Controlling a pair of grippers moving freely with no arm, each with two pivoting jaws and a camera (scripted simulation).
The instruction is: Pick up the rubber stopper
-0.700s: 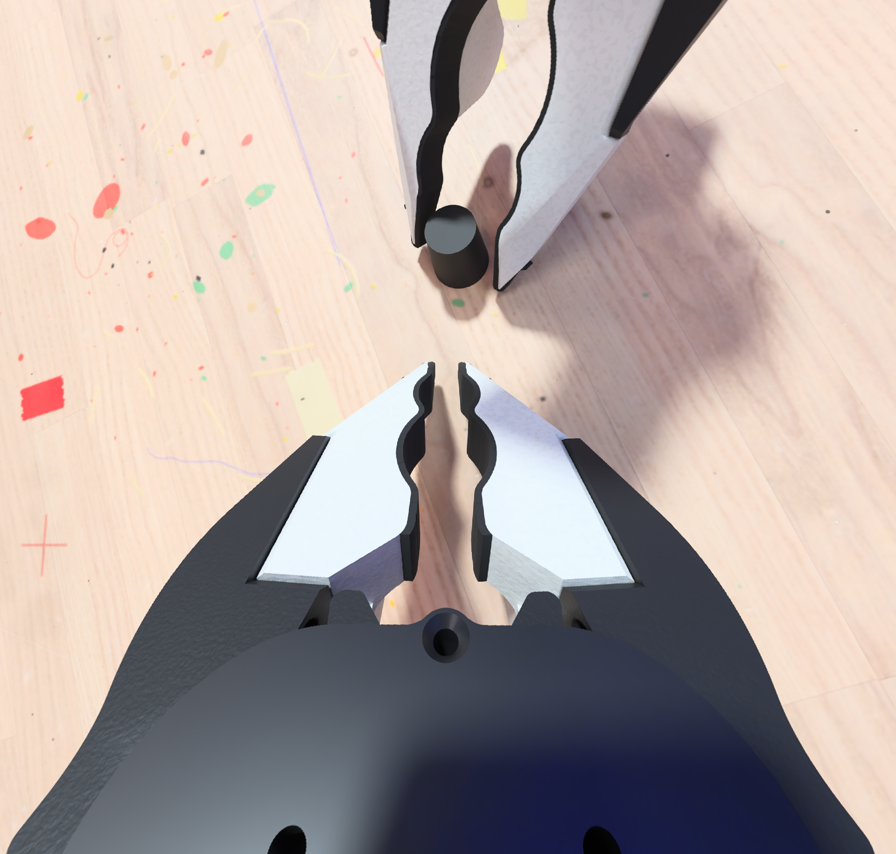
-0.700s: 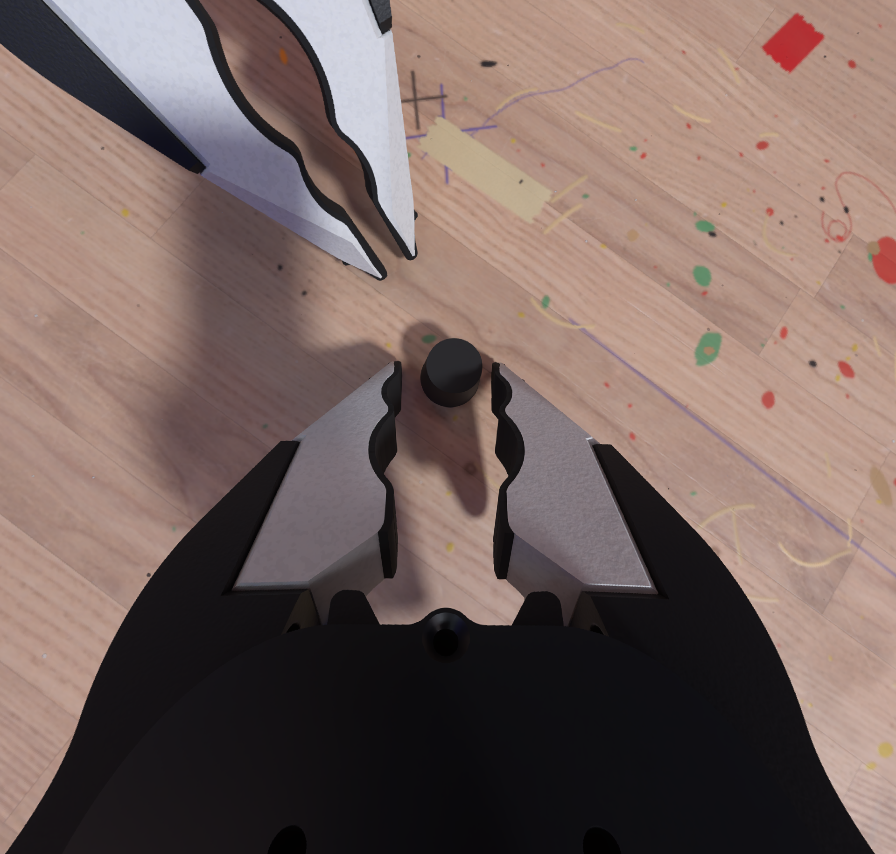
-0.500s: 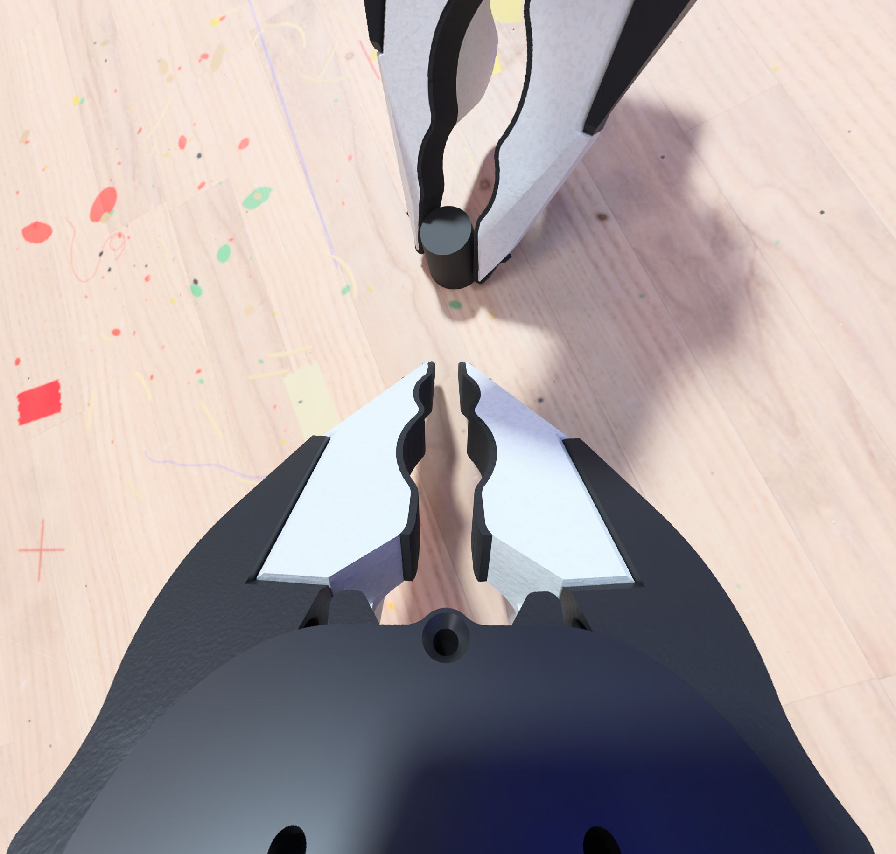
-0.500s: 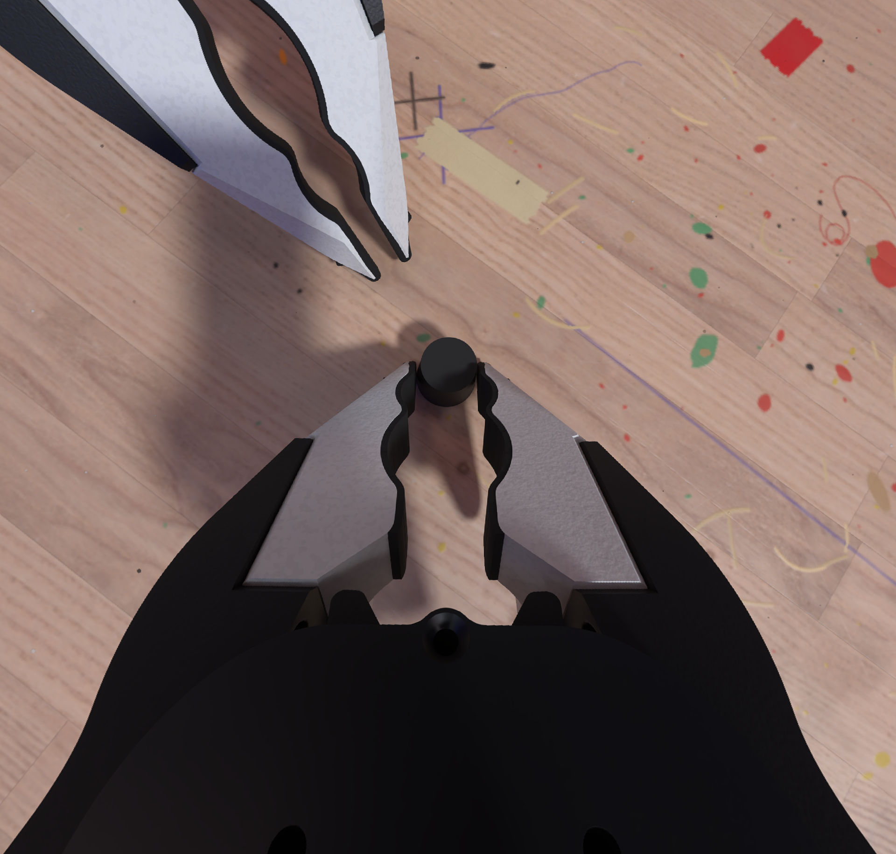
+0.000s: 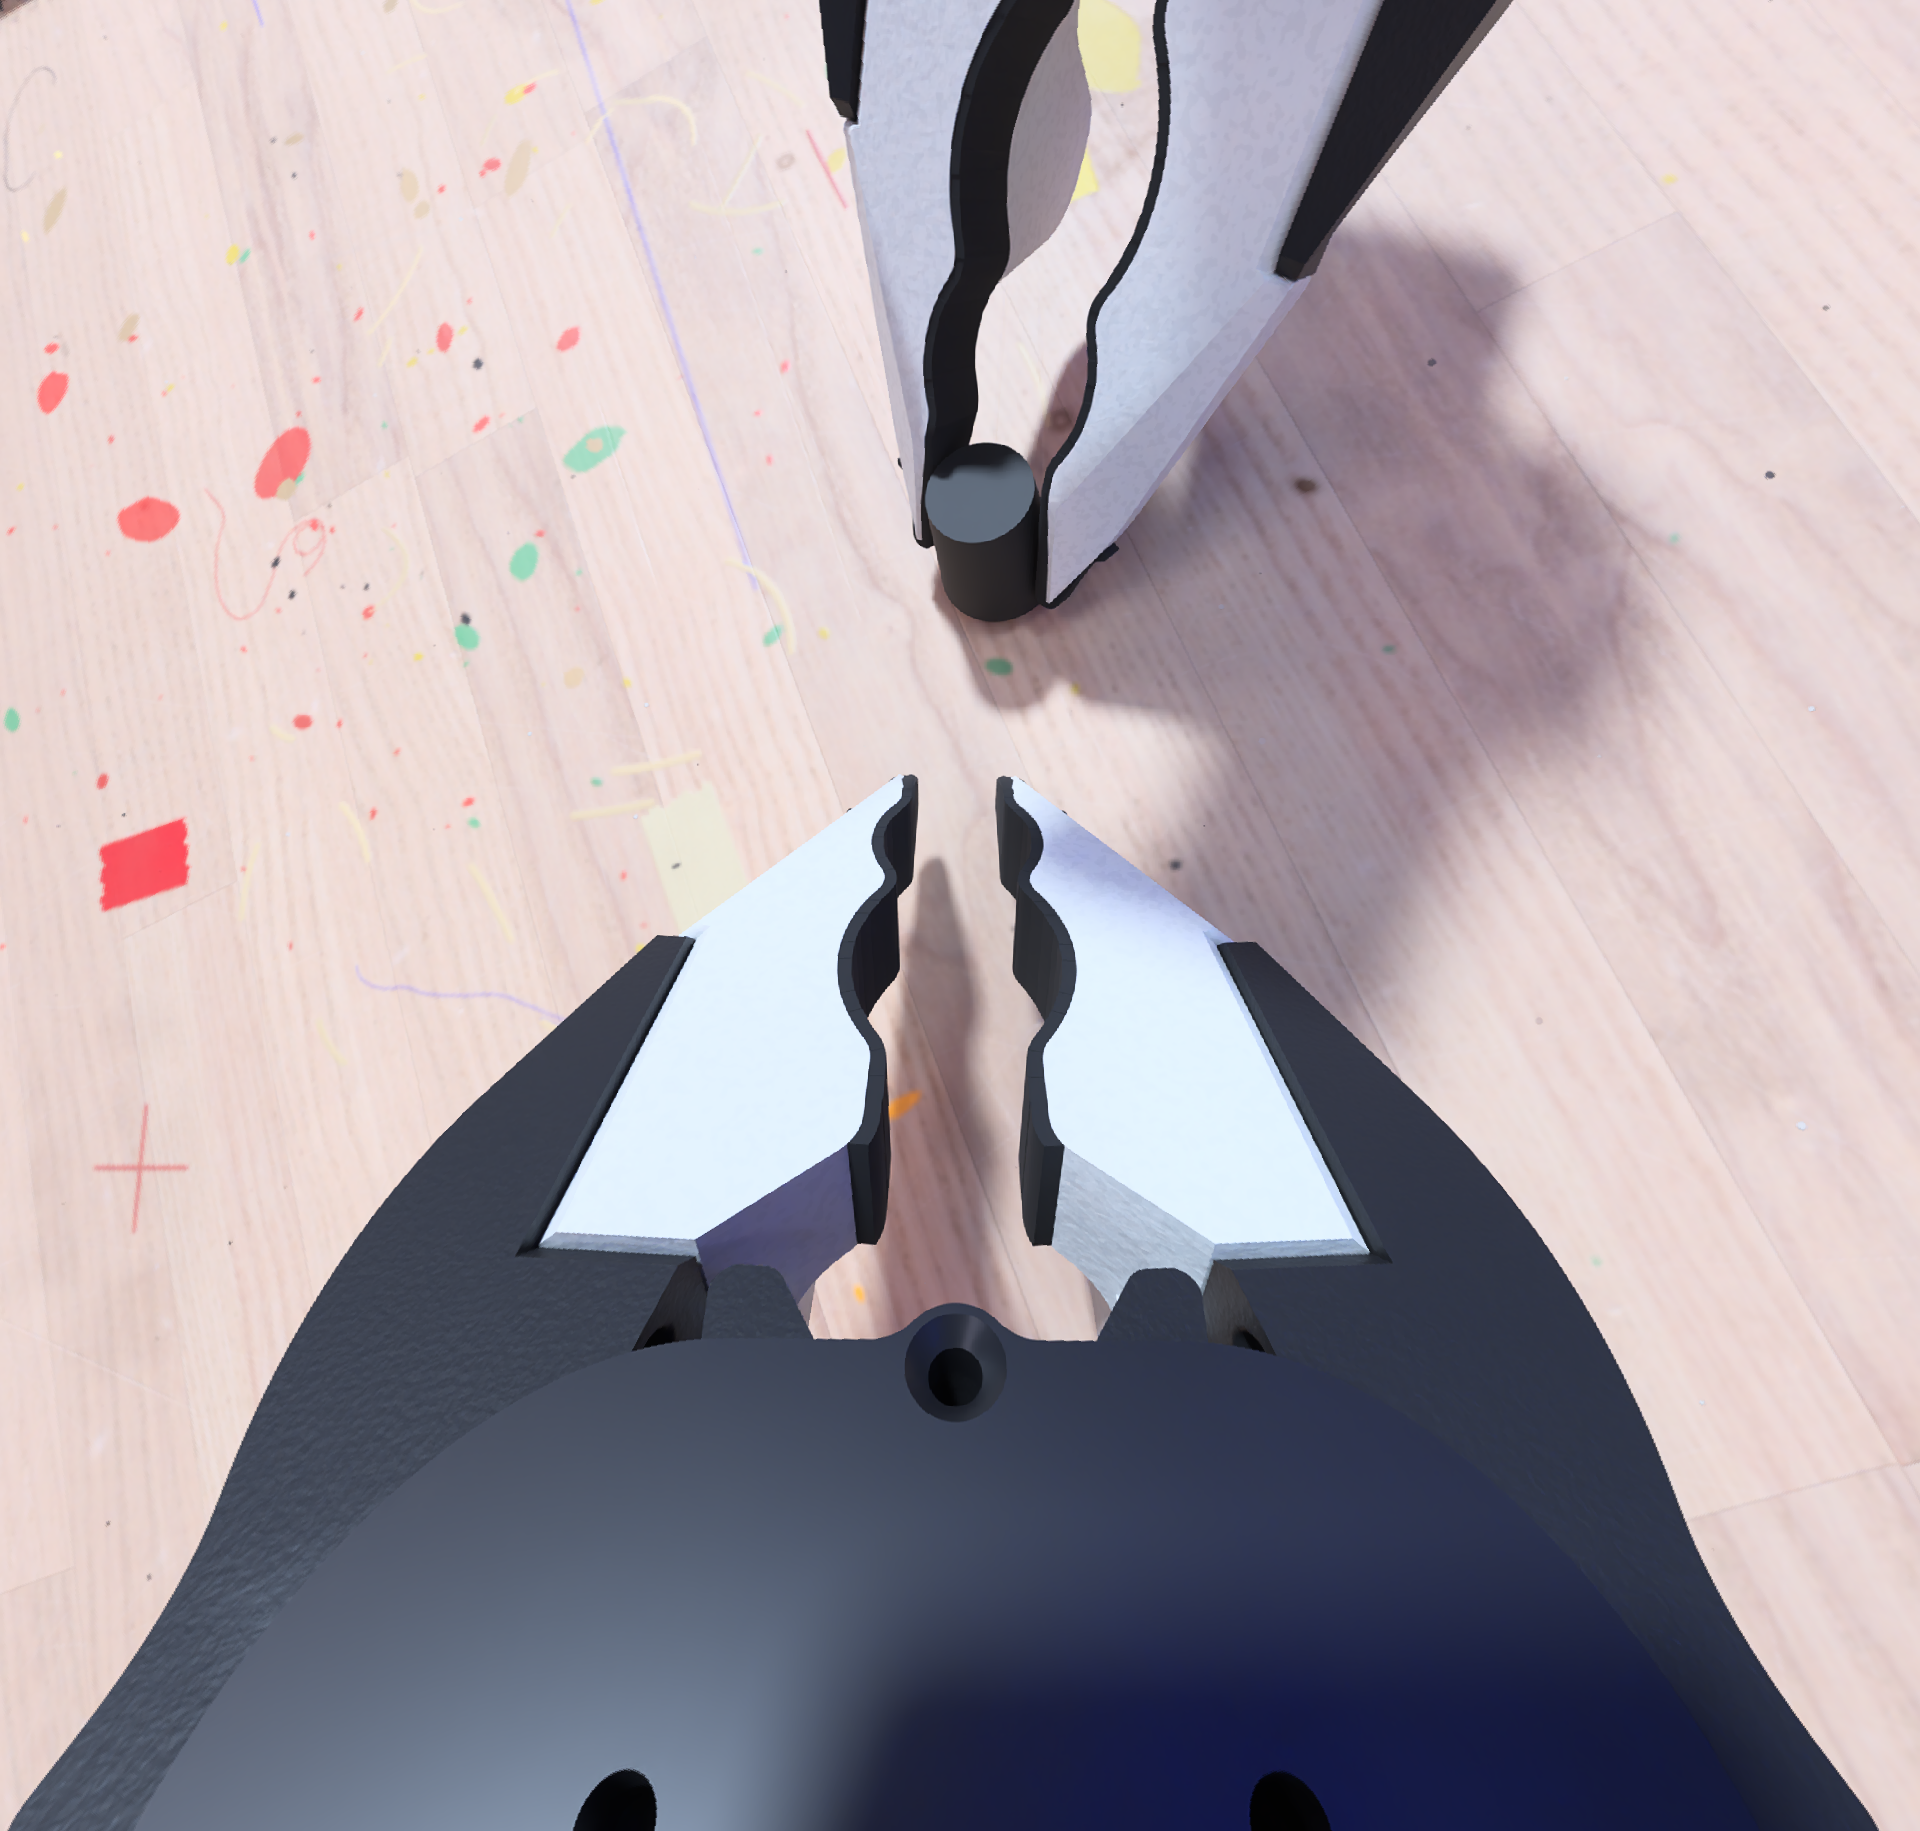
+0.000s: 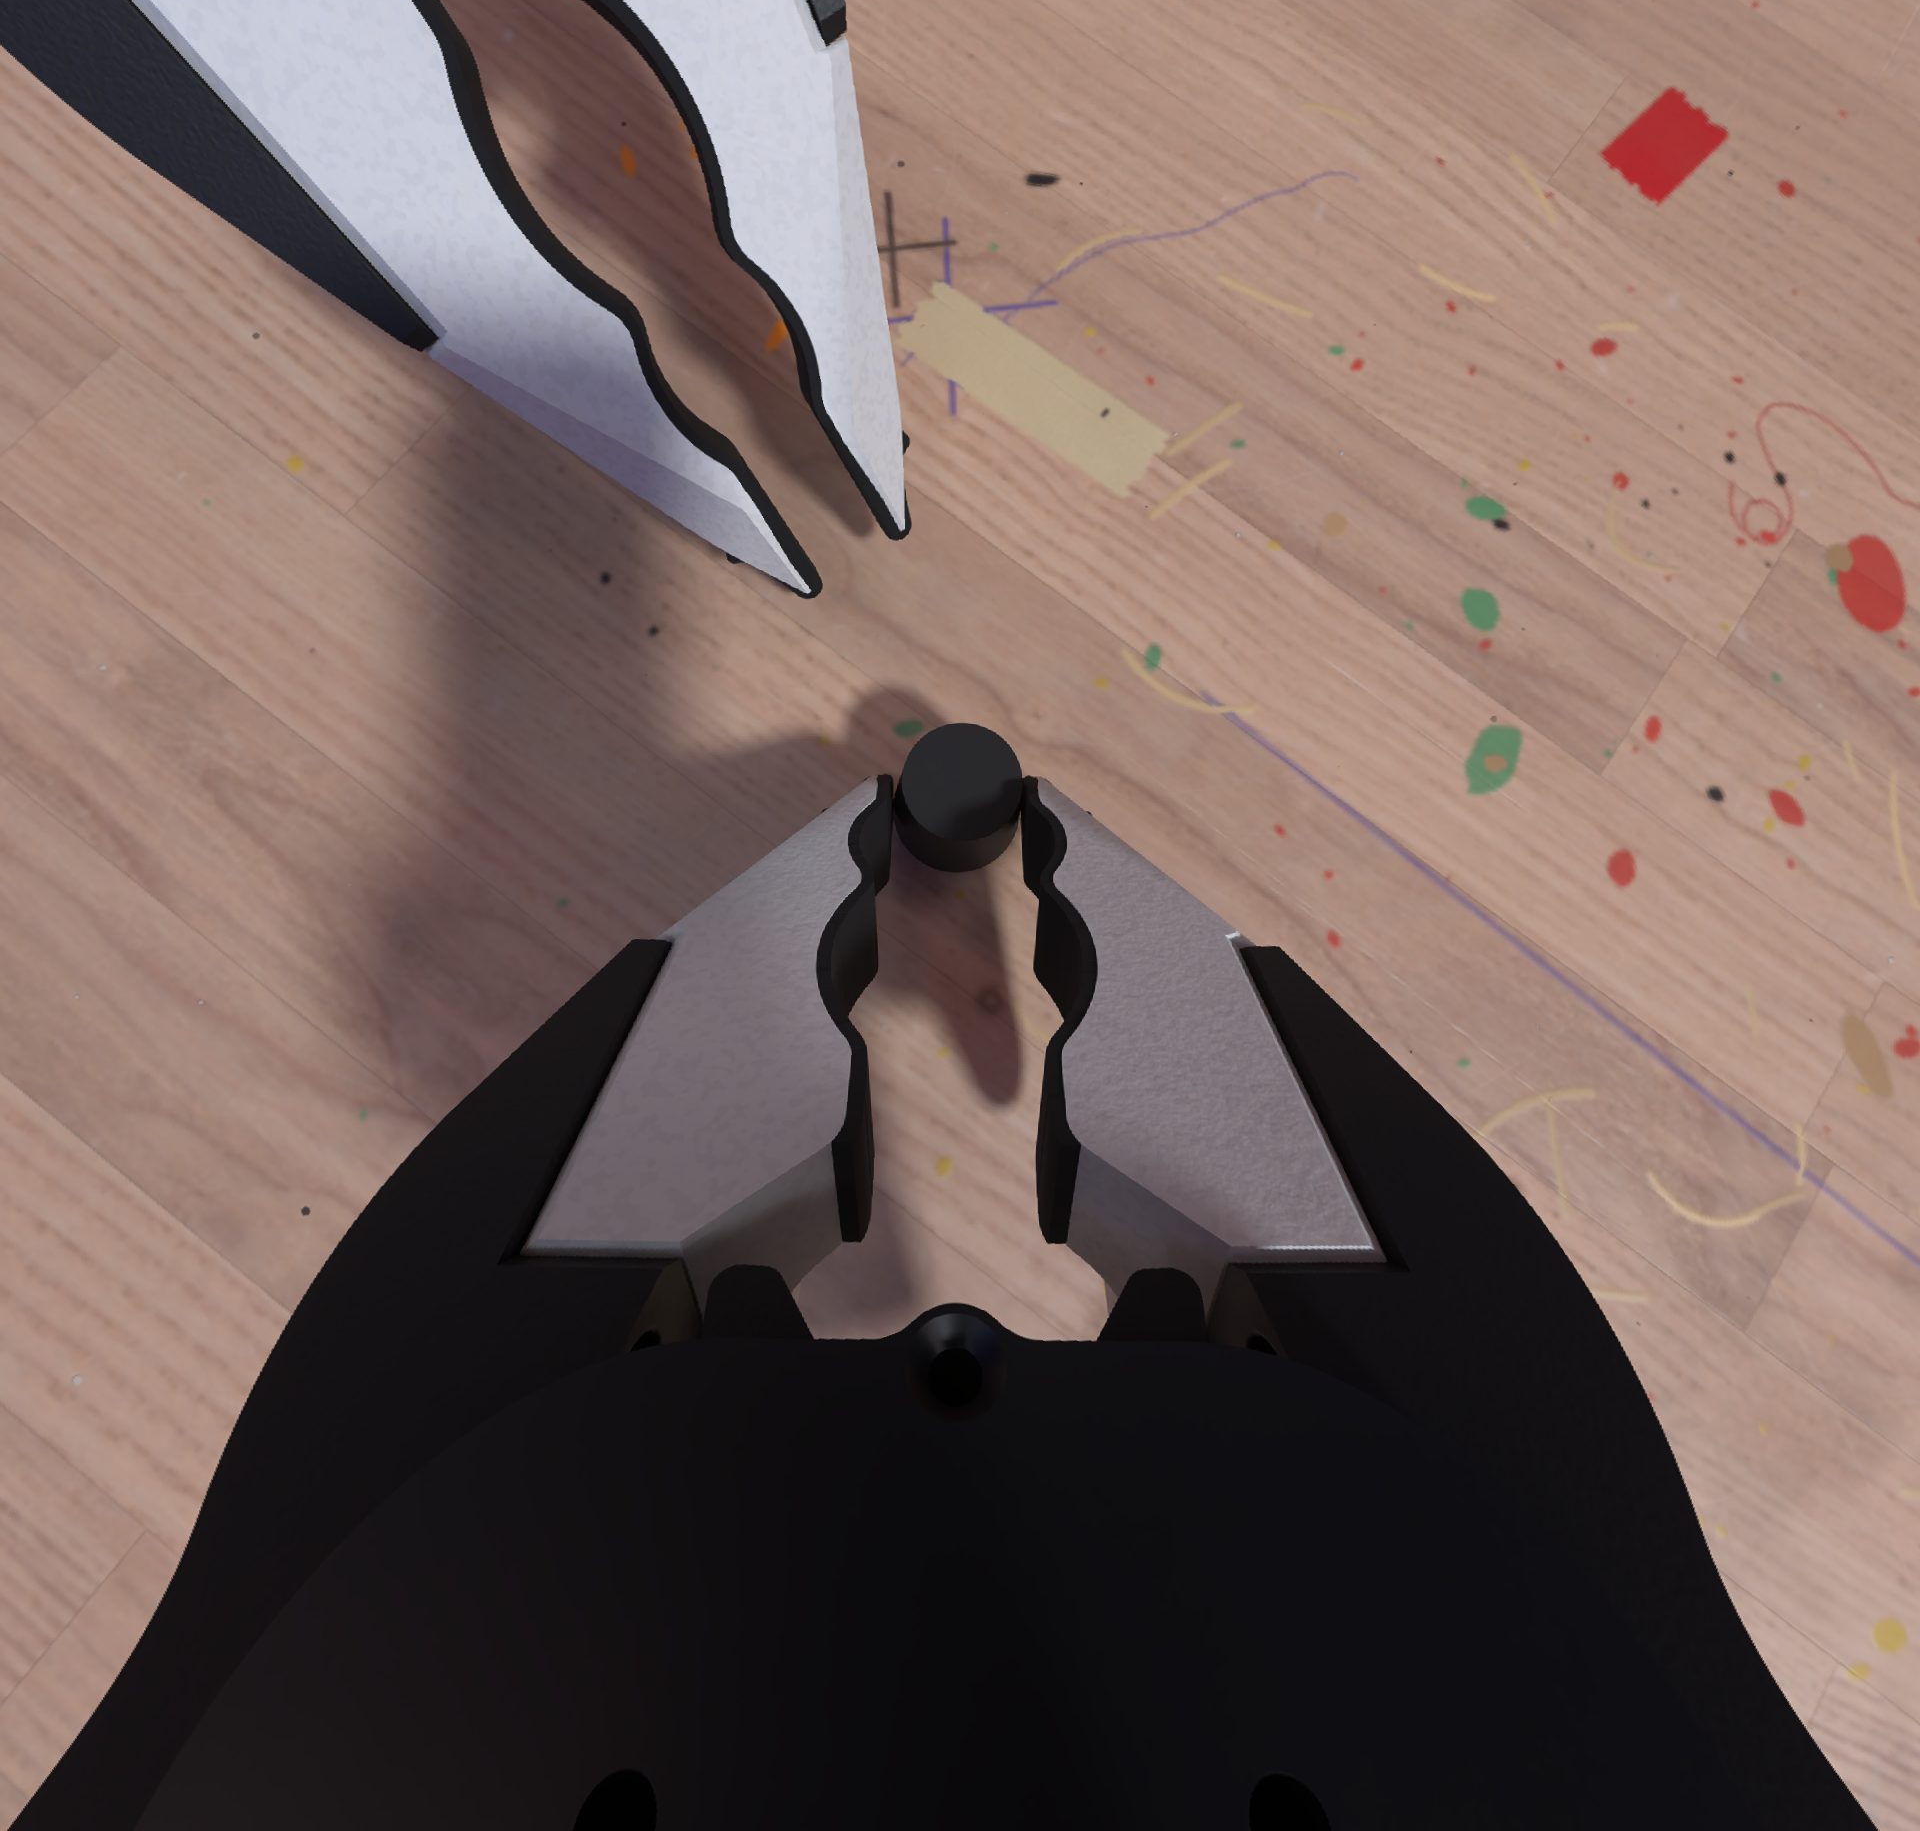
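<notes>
I find the right tool (image 6: 958,794) pinching the stopper (image 6: 958,796) at its very fingertips, one finger on each side of the round wall. The left tool (image 5: 954,792) holds nothing; its fingers stand close together with a narrow gap between them, and it sits just short of the stopper, pointing at it. The stopper is a small black plug, wider at the top than at the base, standing upright. No worktop edge or corner shows in either view, so I can place the stopper only on the open paint-flecked wood of the worktop (image 6: 1455,950), near a strip of tan tape (image 6: 1029,389). Whether its base touches the wood I cannot tell. I judge the piece light, somewhat yielding and grippy, so slip under load is unlikely. The taper is the concern: a squeeze low on the wall could push it upward out of the grip. The hold is shallow, at the fingertips only. I would prefer a deeper bite across the mid-wall, with a slow, straight lift.
</notes>
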